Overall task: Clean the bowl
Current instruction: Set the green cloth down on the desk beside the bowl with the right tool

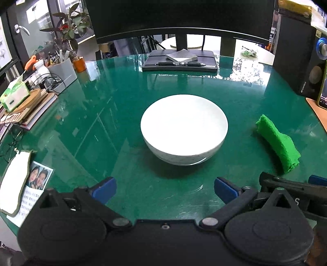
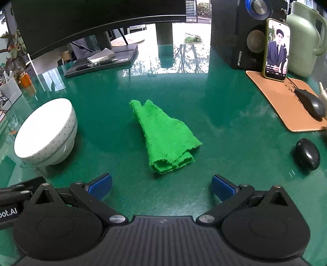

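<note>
Bowl (image 1: 184, 126), white, speckled outside, upright; left gripper (image 1: 165, 189) and right gripper (image 2: 161, 185) jaws wide

"SANSUI" on the black speaker (image 2: 238, 34)

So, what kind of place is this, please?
Most likely an office desk, not a kitchen: a monitor stands at the back, a mouse lies on a mat, and a speaker is beside a phone.
</note>
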{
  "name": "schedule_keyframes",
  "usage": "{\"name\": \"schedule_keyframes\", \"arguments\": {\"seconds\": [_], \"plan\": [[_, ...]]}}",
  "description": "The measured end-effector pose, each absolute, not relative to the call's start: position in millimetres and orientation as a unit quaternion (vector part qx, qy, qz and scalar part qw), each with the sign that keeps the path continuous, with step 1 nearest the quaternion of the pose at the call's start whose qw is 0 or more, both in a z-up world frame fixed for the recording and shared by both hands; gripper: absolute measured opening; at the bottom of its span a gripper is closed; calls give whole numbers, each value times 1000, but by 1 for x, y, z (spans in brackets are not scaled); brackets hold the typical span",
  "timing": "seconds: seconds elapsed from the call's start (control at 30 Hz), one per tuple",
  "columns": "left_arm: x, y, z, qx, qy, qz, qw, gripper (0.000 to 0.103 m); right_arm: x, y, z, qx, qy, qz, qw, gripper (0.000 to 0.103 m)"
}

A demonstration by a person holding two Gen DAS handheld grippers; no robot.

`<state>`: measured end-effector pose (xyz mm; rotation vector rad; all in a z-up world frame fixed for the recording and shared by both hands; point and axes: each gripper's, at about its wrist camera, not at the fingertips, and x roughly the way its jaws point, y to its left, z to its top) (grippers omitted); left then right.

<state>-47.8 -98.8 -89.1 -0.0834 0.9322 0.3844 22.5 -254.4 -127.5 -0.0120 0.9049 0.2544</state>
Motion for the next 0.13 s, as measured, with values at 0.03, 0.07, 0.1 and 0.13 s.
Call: {"name": "schedule_keyframes", "arguments": {"seconds": [0.03, 0.07, 0.1, 0.13], "plan": [[-48, -100, -89, -38, 447, 183, 875, 102, 23, -255, -127, -5, 436, 122, 892, 103], [-48, -100, -89, -37, 446, 182, 875, 102, 23, -255, -127, -4, 435, 123, 892, 103], [-48, -101, -89, -36, 446, 182, 876, 102, 23, -255, -128, -3, 435, 123, 892, 103], [-48, -101, -89, -35, 445, 181, 876, 102, 23, -254, -128, -4, 435, 123, 892, 103]]}}
